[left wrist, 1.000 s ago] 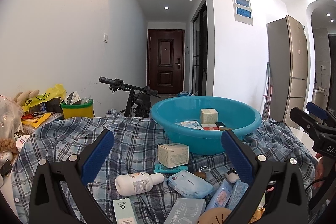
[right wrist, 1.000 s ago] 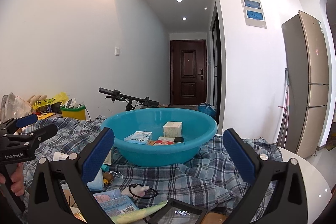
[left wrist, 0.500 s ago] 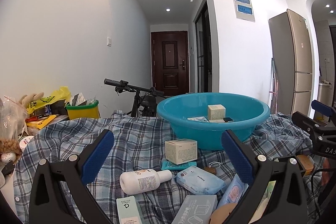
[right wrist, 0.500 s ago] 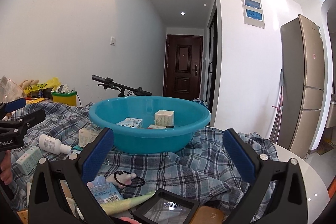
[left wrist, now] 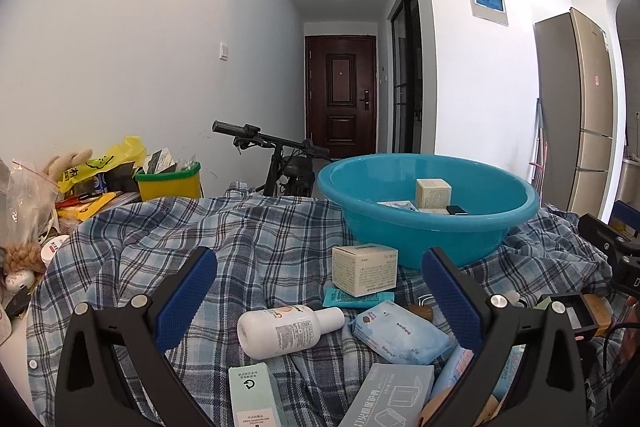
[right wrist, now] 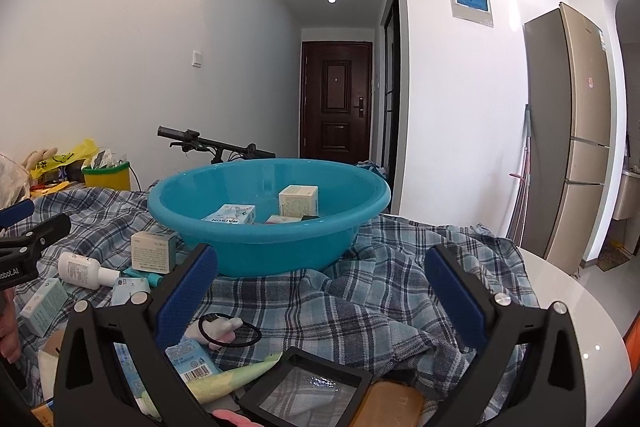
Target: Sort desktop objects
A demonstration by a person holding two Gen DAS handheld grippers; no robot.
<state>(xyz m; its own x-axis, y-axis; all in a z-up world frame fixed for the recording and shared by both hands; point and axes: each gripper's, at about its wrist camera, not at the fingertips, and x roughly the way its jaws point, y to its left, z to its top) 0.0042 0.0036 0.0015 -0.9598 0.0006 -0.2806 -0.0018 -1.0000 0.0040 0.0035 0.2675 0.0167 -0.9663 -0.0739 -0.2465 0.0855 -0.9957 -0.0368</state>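
Observation:
A blue plastic basin point(left wrist: 432, 223) point(right wrist: 256, 247) stands on a plaid cloth point(left wrist: 248, 239) and holds a few small boxes point(right wrist: 298, 201). In front of it lie a cream box point(left wrist: 364, 269), a white bottle point(left wrist: 286, 325) on its side, a pale blue tissue pack point(left wrist: 400, 333) and other small packets. My left gripper point(left wrist: 320, 291) hovers open over the bottle and the box, holding nothing. My right gripper point(right wrist: 320, 287) is open and empty, low over the cloth just right of the basin's front, with a black hair tie point(right wrist: 228, 331) and a black framed case point(right wrist: 304, 393) beneath it.
A yellow bin with a green rim point(left wrist: 170, 181), plush toys and bags point(left wrist: 24, 251) crowd the left end of the table. A bicycle point(left wrist: 280, 163) stands behind the table. The white tabletop point(right wrist: 580, 307) shows bare at the right, with a fridge point(right wrist: 576, 131) beyond.
Both grippers have tilted up and drifted slightly, so the basin sits lower in each view. The right gripper has moved right and nearer the basin. Nothing was picked up.

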